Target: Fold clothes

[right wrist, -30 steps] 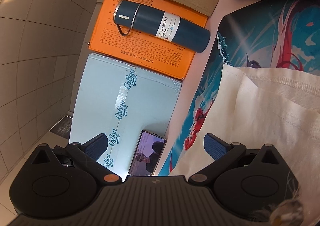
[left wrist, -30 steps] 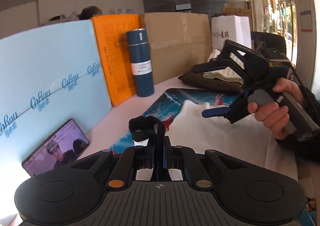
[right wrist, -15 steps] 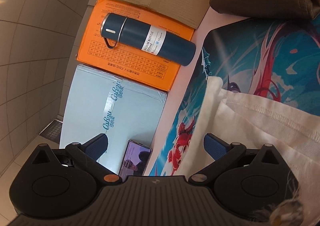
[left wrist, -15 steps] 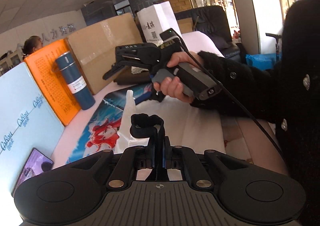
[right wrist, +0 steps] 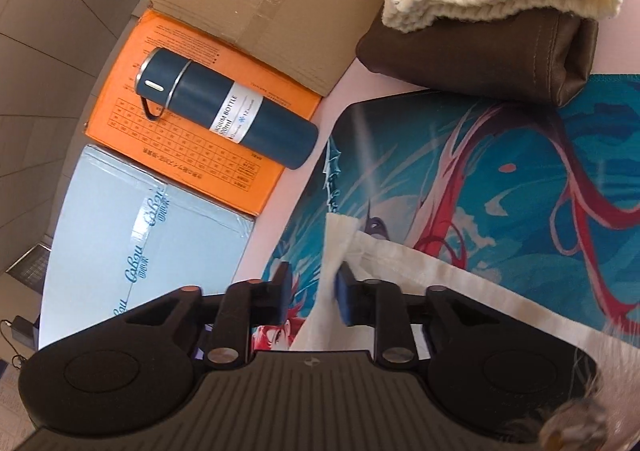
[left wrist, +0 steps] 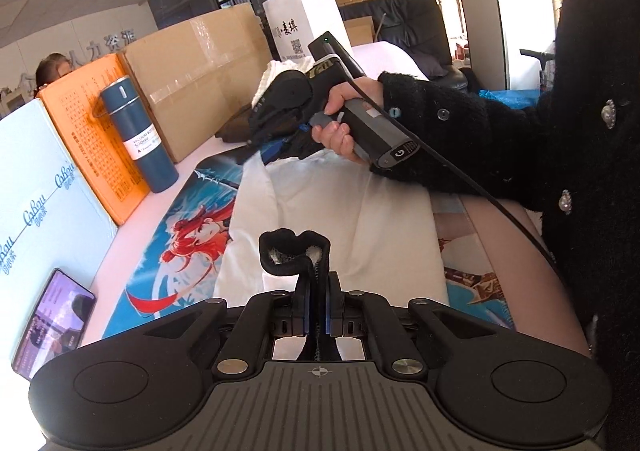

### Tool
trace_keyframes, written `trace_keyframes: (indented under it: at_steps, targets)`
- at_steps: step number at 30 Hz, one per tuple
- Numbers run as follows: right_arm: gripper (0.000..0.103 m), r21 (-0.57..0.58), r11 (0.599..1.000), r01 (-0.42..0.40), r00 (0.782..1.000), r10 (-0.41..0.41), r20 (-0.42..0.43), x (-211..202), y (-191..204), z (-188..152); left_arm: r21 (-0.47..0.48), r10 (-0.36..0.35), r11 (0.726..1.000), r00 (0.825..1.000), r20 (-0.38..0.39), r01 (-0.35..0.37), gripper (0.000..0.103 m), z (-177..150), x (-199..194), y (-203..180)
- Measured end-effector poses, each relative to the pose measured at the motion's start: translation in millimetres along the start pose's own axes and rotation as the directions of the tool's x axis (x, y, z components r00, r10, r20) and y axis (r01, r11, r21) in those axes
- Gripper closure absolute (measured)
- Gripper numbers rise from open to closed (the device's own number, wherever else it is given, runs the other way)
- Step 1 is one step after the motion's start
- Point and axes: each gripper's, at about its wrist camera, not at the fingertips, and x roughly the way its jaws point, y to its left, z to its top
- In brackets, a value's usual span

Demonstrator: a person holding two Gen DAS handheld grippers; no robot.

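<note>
- We see left gripper [left wrist: 316, 301] pinched tight on a black strap [left wrist: 294, 253], above the white garment [left wrist: 332, 219].
- Right gripper [right wrist: 314, 297] jaws part-open around white garment [right wrist: 440, 291] corner; clamped or not, we cannot tell.
- Blue bottle [right wrist: 226, 117] well left of garment.

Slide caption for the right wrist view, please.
Right gripper fingers closing around a white garment corner on the printed mat, folded clothes beyond.

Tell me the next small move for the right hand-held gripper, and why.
Probably finish closing. The right hand-held gripper has its jaws partly closed astride a raised corner of the white garment, with a gap left. Once clamped, that corner could be carried across for the fold.
</note>
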Motion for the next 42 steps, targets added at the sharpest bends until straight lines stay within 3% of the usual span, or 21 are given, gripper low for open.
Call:
trace_keyframes:
  at_steps: [5,10,12,13,14,15,16,18,19,21,23,24,26,27,30,33,35,37,39,42]
  targets:
    - [0.095,-0.105,0.994,0.035,0.990,-0.020,0.141,-41.7,11.2,-15.2,0.007,0.070,0.998,0.997,0.021,-0.070,0.098,5.3,-11.3,26.2]
    - [0.095,-0.146,0.982,0.121,0.980,-0.095,0.176,-64.0,3.6,-32.6,0.066,-0.079,0.995,0.997,0.017,0.078,0.097,14.2,1.5,16.8]
    - [0.092,-0.108,0.981,0.160,0.977,-0.141,0.160,-64.7,-6.8,-29.7,0.056,-0.125,0.991,0.992,0.012,0.124,0.090,10.9,10.3,8.4]
    - [0.079,-0.086,0.980,0.180,0.975,-0.165,0.151,-64.9,-12.2,-27.9,0.038,-0.142,0.989,0.990,0.023,0.141,0.090,7.0,12.0,3.8]
    - [0.056,-0.106,0.979,0.175,0.976,-0.158,0.150,-64.5,-11.5,-24.4,0.008,-0.157,0.988,0.986,0.054,0.156,0.089,2.8,8.1,2.7]
    - [0.047,-0.135,0.977,0.164,0.978,-0.144,0.151,-63.9,-9.4,-20.5,-0.024,-0.170,0.985,0.982,0.087,0.172,0.085,-1.4,3.3,2.1]
    - [0.033,-0.164,0.974,0.154,0.980,-0.129,0.151,-63.4,-7.3,-16.7,-0.074,-0.121,0.989,0.985,0.120,0.130,0.081,-8.3,-5.8,5.8]
    - [0.031,-0.221,0.966,0.132,0.984,-0.100,0.150,-62.3,-3.1,-8.9,-0.184,0.003,0.982,0.984,0.177,0.030,0.054,-23.0,-25.5,14.8]
    - [0.026,-0.249,0.961,0.122,0.985,-0.086,0.149,-61.8,-1.1,-5.0,-0.240,0.067,0.971,0.978,0.199,-0.017,0.048,-30.3,-35.3,19.3]
    - [0.023,-0.321,0.943,0.091,0.993,-0.061,0.101,-53.9,2.8,6.0,-0.365,0.245,0.913,0.960,0.133,-0.183,0.043,-48.4,-45.7,31.5]
    - [0.023,-0.418,0.906,0.067,0.997,-0.075,-0.003,-34.3,7.5,16.7,-0.489,0.392,0.803,0.920,0.001,-0.341,0.043,-70.3,-45.8,45.5]
    - [0.023,-0.459,0.885,0.077,0.995,-0.095,-0.017,-26.4,9.9,19.4,-0.543,0.440,0.737,0.895,-0.068,-0.403,0.043,-79.7,-44.5,51.7]
    - [0.025,-0.507,0.855,0.111,0.991,-0.136,-0.013,-15.5,13.4,20.9,-0.645,0.466,0.629,0.875,-0.134,-0.434,0.043,-95.1,-43.8,60.9]
    - [0.025,-0.526,0.844,0.104,0.989,-0.142,-0.032,-9.8,14.6,21.4,-0.670,0.455,0.619,0.882,-0.120,-0.410,0.042,-99.3,-43.9,61.4]
    - [0.027,-0.544,0.838,0.040,0.985,-0.125,-0.119,1.7,15.0,16.0,-0.716,0.414,0.615,0.908,-0.065,-0.331,0.037,-108.1,-42.8,60.8]
    - [0.045,-0.618,0.783,0.064,0.978,-0.172,-0.116,5.1,23.4,5.8,-0.693,0.405,0.629,0.909,-0.095,-0.352,0.030,-111.0,-34.2,59.8]
    - [0.076,-0.657,0.748,0.094,0.972,-0.211,-0.101,4.9,27.2,1.3,-0.641,0.426,0.630,0.885,-0.186,-0.438,0.030,-113.3,-23.9,56.7]
    - [0.092,-0.724,0.677,0.132,0.968,-0.245,-0.053,2.5,31.7,-4.8,-0.593,0.450,0.626,0.856,-0.256,-0.506,0.027,-116.9,-14.3,54.3]
    - [0.094,-0.773,0.617,0.147,0.969,-0.248,-0.014,-2.2,37.4,-7.5,-0.595,0.448,0.621,0.854,-0.265,-0.511,0.025,-119.6,-11.6,54.9]
    - [0.095,-0.810,0.559,0.176,0.963,-0.267,0.025,0.9,43.2,-3.7,-0.586,0.455,0.617,0.845,-0.280,-0.526,0.020,-121.6,-10.5,55.4]
